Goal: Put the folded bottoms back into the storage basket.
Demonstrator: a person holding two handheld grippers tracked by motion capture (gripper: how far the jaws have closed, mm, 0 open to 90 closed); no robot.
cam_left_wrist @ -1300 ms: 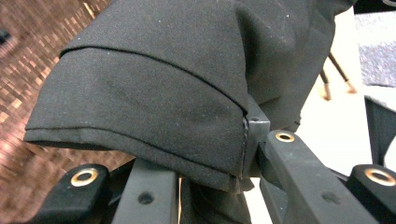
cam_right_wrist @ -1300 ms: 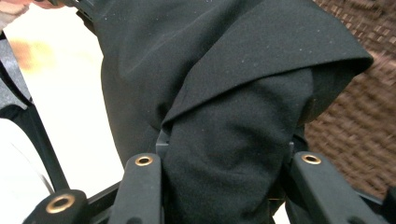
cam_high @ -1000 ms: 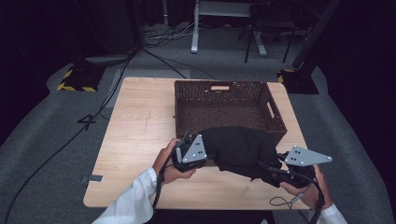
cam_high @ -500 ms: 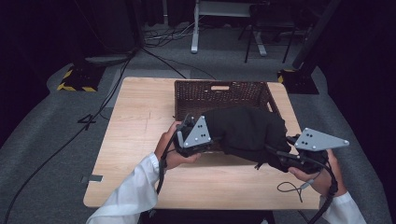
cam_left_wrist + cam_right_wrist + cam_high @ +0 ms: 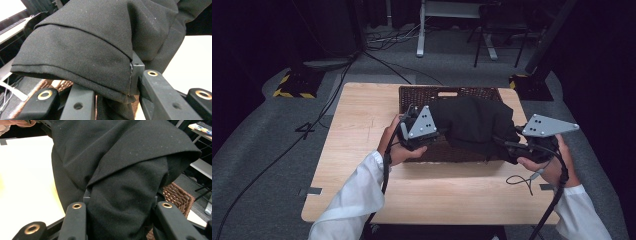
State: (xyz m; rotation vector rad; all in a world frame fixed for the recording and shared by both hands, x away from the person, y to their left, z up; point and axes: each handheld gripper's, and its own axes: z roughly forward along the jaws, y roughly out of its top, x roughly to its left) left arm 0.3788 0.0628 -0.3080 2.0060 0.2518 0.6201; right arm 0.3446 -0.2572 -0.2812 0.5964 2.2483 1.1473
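One black folded fabric garment (image 5: 474, 125), held up above one dark brown woven wicker basket (image 5: 447, 93) at the far middle of the light wooden table (image 5: 357, 130). Long axis running left to right, from the left gripper (image 5: 432, 134) at its left end to the right gripper (image 5: 507, 146) at its near right corner; sagging toward the right, bulk draped over the basket's middle and right. Cannot tell what kind of garment it is, nor which end is collar or hem.

Two grippers, one per hand, each topped with a grey three-cornered plate; two white sleeves (image 5: 354, 197) entering from the near edge. Left gripper clenched on the cloth: in the left gripper view a hemmed fold (image 5: 75, 57) pinched between the black jaws, cloth spilling over them. Right gripper likewise clamped on the garment: in the right gripper view a thick bunched fold (image 5: 120, 195) wedged between the two jaws, jaw tips buried under fabric.

Basket largely hidden: far rim with its handle slot visible, near wall partly seen under the cloth, interior covered. A patch of weave glimpsed low left in the left gripper view (image 5: 58, 85) and low right in the right gripper view (image 5: 178, 195). Thin black cable (image 5: 524, 181) looping on the table near the right hand (image 5: 547, 165). Surroundings dark; grey floor, cables and a desk frame faint beyond.
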